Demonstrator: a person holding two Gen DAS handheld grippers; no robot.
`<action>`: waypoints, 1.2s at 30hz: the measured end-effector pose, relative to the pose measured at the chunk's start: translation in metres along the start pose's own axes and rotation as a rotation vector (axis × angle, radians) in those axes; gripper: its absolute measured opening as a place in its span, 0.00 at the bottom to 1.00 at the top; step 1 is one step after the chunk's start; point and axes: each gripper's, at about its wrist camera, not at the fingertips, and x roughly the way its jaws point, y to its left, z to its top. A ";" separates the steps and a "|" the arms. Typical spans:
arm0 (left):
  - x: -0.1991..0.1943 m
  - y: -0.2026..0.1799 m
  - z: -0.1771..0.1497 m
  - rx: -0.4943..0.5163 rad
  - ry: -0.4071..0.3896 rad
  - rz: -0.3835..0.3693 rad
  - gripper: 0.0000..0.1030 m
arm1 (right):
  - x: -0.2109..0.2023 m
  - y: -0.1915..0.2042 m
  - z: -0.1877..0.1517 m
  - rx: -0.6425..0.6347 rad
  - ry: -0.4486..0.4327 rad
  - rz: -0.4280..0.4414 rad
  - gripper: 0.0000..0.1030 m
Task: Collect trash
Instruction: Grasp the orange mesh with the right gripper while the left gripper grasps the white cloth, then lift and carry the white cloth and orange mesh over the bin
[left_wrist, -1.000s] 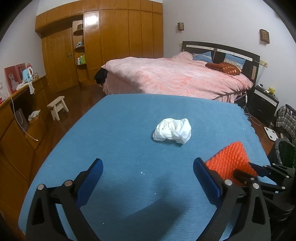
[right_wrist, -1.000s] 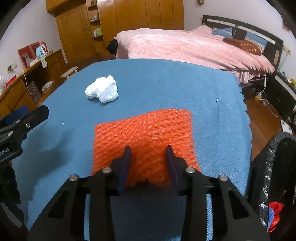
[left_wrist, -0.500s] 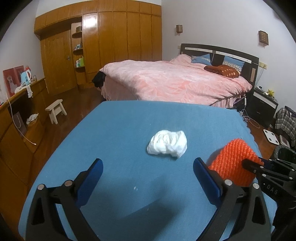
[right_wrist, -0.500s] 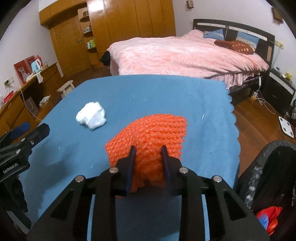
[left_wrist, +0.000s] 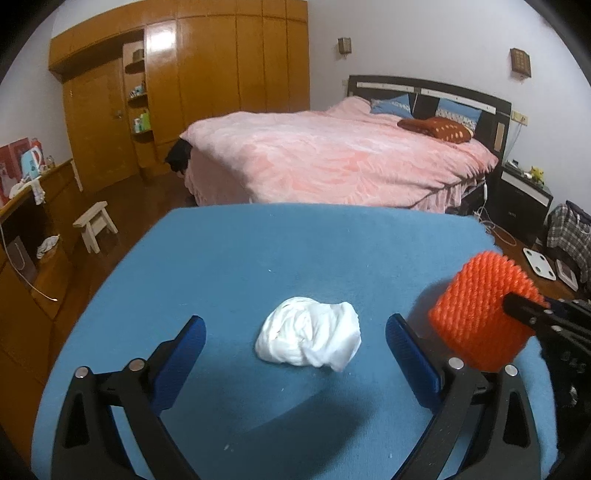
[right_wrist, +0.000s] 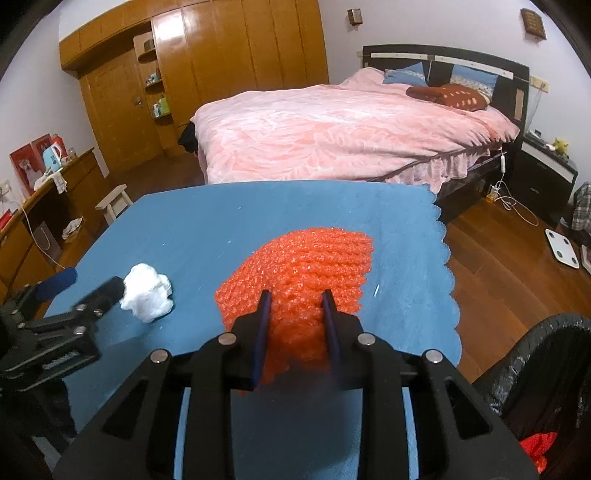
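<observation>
An orange foam net hangs in my right gripper, which is shut on its near edge and holds it above the blue table. The net also shows in the left wrist view, lifted at the right. A crumpled white tissue lies on the table between the fingers of my open left gripper, a little ahead of them. The tissue also shows in the right wrist view, with the left gripper around it.
A black trash bag with red trash inside stands at the table's right side. A pink bed lies beyond the table's far edge. A wooden stool and desk are on the left.
My right gripper has closed on the orange net and lifted it off the table. My left gripper has moved forward, so the white tissue now sits between its fingers.
</observation>
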 end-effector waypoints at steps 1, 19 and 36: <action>0.005 -0.001 -0.001 0.004 0.012 0.005 0.93 | 0.002 -0.001 0.001 0.002 0.002 -0.001 0.25; 0.060 -0.002 -0.007 -0.014 0.171 -0.074 0.52 | 0.018 0.001 -0.002 0.002 0.040 -0.007 0.25; -0.007 -0.012 0.007 -0.002 0.045 -0.060 0.42 | -0.010 0.006 0.004 -0.013 -0.008 0.015 0.25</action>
